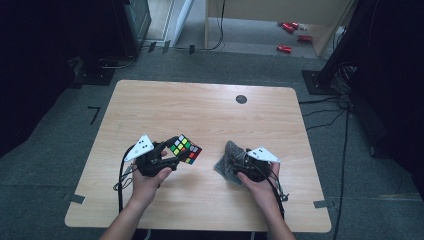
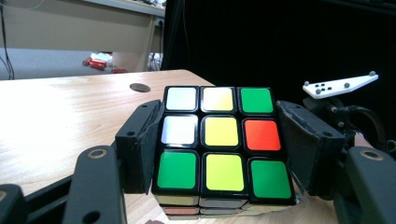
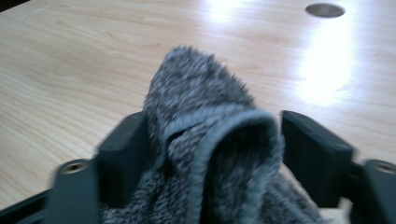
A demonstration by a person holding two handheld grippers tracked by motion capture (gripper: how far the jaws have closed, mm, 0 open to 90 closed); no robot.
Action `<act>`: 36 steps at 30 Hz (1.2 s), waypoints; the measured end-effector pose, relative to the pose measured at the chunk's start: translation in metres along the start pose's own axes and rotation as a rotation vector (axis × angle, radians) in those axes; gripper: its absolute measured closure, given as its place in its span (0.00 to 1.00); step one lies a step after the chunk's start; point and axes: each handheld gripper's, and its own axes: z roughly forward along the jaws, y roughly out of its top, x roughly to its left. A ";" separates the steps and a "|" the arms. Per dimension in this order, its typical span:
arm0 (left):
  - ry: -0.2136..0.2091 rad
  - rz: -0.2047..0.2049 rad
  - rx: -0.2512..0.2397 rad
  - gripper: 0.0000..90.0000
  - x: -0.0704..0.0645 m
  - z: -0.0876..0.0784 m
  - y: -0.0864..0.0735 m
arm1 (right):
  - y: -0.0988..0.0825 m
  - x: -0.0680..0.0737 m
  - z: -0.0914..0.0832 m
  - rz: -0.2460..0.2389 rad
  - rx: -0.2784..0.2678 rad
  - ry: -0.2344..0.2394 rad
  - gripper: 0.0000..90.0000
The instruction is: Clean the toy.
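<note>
Left tongs [image 2: 223, 154] clamped flat on opposite sides of the rigid, smooth multicoloured plastic puzzle cube [image 2: 223, 144], just above the wooden surface [image 1: 210, 110]; light but slippery, best gripped face-on. Right tongs [image 3: 215, 154] parted around the soft grey fluffy cloth [image 3: 205, 140], not pinching; limp, best taken at a bunched fold.

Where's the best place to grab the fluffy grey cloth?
Probably the raised fold of the grey cloth, pinched from its two sides. It stands up in a hump between the jaws of the right gripper, while the rest lies flat on the table.

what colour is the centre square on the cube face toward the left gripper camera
Yellow, on the Rubik's cube; clearest in the left gripper view.
</note>
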 end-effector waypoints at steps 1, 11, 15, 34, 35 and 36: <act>0.000 0.001 0.000 0.40 0.000 0.000 0.000 | 0.001 0.000 -0.001 -0.005 -0.005 -0.008 0.21; -0.014 -0.018 0.013 0.40 0.000 0.002 0.001 | 0.017 0.026 -0.018 -0.103 -0.142 0.141 0.15; -0.025 -0.020 0.036 0.40 -0.003 0.006 0.000 | 0.018 0.046 -0.020 -0.166 -0.178 0.208 0.15; -0.093 -0.038 0.131 0.40 -0.020 0.024 -0.006 | 0.010 0.095 -0.015 -0.350 -0.215 0.283 0.16; -0.096 -0.039 0.133 0.40 -0.021 0.025 -0.006 | 0.009 0.096 -0.014 -0.354 -0.213 0.276 0.16; -0.100 -0.040 0.138 0.40 -0.022 0.026 -0.007 | 0.008 0.098 -0.013 -0.361 -0.211 0.271 0.16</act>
